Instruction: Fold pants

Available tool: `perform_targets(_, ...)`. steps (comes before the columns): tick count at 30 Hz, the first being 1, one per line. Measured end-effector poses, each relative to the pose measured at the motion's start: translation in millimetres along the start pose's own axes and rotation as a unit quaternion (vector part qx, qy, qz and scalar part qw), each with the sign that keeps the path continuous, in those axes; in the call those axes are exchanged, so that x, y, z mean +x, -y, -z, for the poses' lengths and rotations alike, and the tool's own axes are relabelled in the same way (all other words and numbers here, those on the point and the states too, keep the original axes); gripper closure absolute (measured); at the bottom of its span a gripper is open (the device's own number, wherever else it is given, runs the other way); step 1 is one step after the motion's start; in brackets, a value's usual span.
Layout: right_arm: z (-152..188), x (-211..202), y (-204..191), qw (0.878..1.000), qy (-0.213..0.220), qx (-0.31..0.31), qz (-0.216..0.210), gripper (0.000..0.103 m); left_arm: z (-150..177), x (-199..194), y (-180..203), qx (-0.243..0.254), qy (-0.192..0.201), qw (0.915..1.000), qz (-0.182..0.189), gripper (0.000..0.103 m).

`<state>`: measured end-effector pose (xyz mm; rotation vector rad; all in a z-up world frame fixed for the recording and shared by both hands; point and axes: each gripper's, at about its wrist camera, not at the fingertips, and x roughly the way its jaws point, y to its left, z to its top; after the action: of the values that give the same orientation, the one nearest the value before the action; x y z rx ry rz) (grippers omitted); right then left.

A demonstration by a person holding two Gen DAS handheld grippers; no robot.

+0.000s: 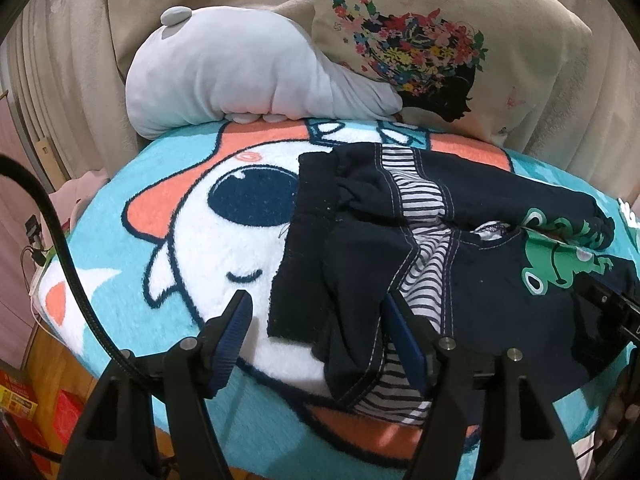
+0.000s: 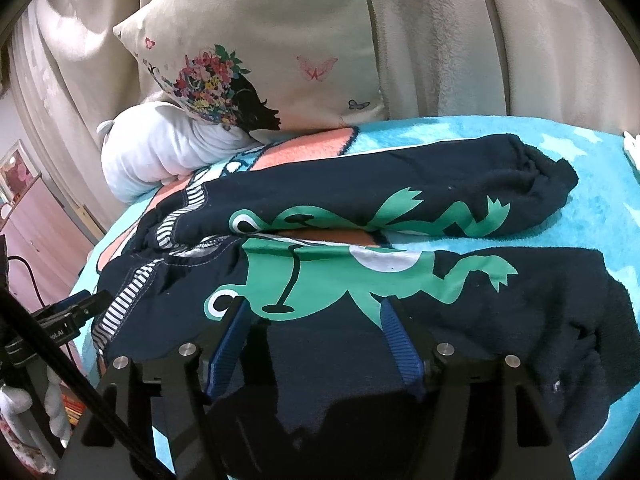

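Two grippers: my left gripper [image 1: 318, 312] and right gripper [image 2: 314, 318], both spread wide, nothing held.
Garment: small navy fleece pants with green frog print [image 2: 360, 280], flat on the turquoise cartoon blanket [image 1: 120, 240], legs side by side.
Left station: waistband end, striped lining at 12 o'clock.
Right station: near leg, cuffs toward 2 o'clock.
Method: I'd pinch both layers at the near edge, then carry it over the far leg evenly.

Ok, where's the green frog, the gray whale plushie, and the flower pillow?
Green frog print [image 2: 320, 280]: right wrist view, on the frog's body on the nearer pant leg.
Gray whale plushie [image 1: 224, 76]: left wrist view, on its rounded back.
Flower pillow [image 1: 520, 80]: left wrist view, on plain fabric right of the flower-haired silhouette.
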<state>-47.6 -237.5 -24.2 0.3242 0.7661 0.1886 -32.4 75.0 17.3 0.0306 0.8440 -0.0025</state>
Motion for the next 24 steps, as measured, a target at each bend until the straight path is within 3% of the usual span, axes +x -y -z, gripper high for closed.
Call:
perform_targets(12, 2, -3, 6, 1.0, 0.006, 0.013, -0.017, 0.032, 4, -7, 5, 0.007, 0.003, 1.0, -0.002, 0.036)
perform_targets(20, 2, -6, -4, 1.0, -0.005, -0.02, 0.012, 0.032, 6, -17, 6, 0.021, 0.01, 0.9997, -0.006, 0.036)
perform_targets(24, -14, -27, 0, 1.0, 0.0, -0.023, 0.0, 0.032, -5, -32, -2, 0.02, 0.017, 0.9994, 0.022, 0.036)
